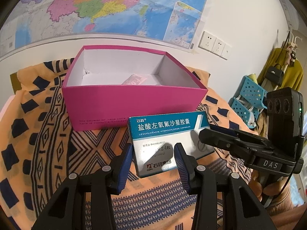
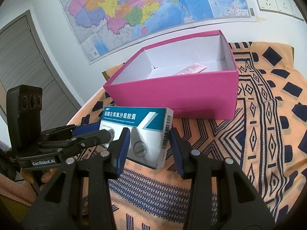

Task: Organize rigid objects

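Lying flat, medicine box, long axis sideways along pink box, both fingers spread.

On patterned orange cloth: open pink cardboard box at the back, against wall with map; small pink packet inside. Just before the box, flat blue-and-white medicine carton, between left gripper and right gripper.

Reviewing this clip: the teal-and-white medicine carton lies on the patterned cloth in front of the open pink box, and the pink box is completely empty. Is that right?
Not quite. The pink box is not empty: a small pink packet lies on its floor, clearest in the right wrist view. The rest holds: the medicine carton lies on the patterned cloth in front of the open box.
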`<state>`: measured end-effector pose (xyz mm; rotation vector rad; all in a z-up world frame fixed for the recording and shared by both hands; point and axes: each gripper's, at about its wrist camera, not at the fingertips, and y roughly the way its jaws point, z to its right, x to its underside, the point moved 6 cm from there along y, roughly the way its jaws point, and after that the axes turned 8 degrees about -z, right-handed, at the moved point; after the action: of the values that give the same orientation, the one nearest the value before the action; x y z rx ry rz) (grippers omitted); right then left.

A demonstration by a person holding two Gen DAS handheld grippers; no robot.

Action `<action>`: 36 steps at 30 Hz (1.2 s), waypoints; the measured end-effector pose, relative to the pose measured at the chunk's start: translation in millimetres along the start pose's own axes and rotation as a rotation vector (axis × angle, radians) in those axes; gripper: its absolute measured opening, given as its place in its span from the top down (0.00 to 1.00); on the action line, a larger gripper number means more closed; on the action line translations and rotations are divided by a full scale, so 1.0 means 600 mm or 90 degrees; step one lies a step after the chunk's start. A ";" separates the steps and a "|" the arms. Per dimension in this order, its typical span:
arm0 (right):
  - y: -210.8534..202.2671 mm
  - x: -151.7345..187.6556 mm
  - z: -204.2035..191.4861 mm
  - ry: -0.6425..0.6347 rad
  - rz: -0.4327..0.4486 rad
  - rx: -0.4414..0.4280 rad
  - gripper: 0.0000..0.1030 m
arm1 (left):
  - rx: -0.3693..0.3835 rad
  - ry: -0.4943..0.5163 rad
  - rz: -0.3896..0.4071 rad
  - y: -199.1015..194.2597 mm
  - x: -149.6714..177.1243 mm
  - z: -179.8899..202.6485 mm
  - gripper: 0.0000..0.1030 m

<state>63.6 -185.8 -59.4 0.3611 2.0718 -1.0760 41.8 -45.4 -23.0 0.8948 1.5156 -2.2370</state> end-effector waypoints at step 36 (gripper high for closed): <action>-0.011 -0.007 0.000 -0.007 0.016 0.008 0.56 | 0.005 0.012 0.015 -0.003 -0.015 0.006 0.57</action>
<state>63.2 -189.5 -52.5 0.3857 2.0467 -1.0732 46.5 -48.7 -15.2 0.9347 1.4978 -2.2260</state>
